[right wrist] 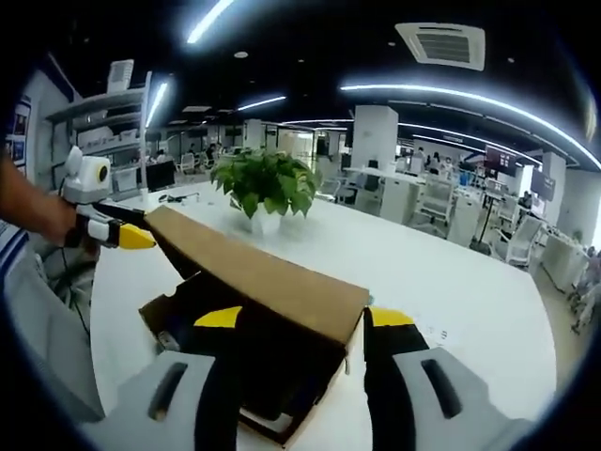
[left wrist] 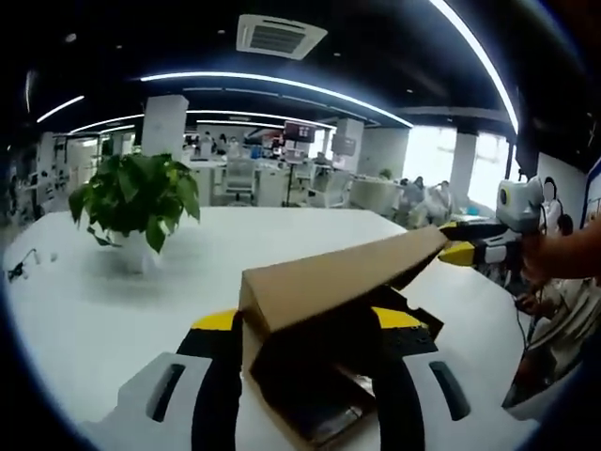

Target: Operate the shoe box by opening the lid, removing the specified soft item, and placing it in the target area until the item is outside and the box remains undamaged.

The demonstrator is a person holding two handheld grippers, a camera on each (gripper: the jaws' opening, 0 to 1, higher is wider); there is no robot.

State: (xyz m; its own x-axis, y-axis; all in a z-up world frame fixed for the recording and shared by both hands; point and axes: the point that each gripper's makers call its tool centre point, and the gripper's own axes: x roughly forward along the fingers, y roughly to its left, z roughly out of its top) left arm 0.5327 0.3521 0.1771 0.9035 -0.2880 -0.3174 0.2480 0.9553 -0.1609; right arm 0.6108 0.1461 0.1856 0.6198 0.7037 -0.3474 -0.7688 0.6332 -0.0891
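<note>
Here we are at the white counter (left wrist: pixel 84 310), and 1 cardboard shoe box (left wrist: pixel 319 376) sits between 2 tools, its lid (left wrist: pixel 347 272) tilted up like a ramp. In the left gripper view, the left hand-held gripper (left wrist: pixel 305 324) stands with jaws spread wide on either side of the box's near end, the yellow tips flanking the lid's edge; whether they press the card, I cannot tell. In the right gripper view it's the mirror picture: the right hand-held gripper (right wrist: pixel 300 324) is spread wide around the opposite end of the same box, again with contact unclear. Each tool also appears in the other's view, at the far corner of the raised lid.

Inside, dark contents (left wrist: pixel 315 409) show under the lid, too shadowed to name, so the soft item is presumably there, not out yet.

Handling call: the cardboard looks light and thin, stiff across its panels but ready to crease at the fold, so the lid wants lifting by its free edge, gently. The soft item should sag and drape; pinching a bunched middle seems the safest hold.

The count: 1 box, 1 lid, 2 hand-held grippers, and 1 potted plant (left wrist: pixel 139 202) standing well apart on the counter.
</note>
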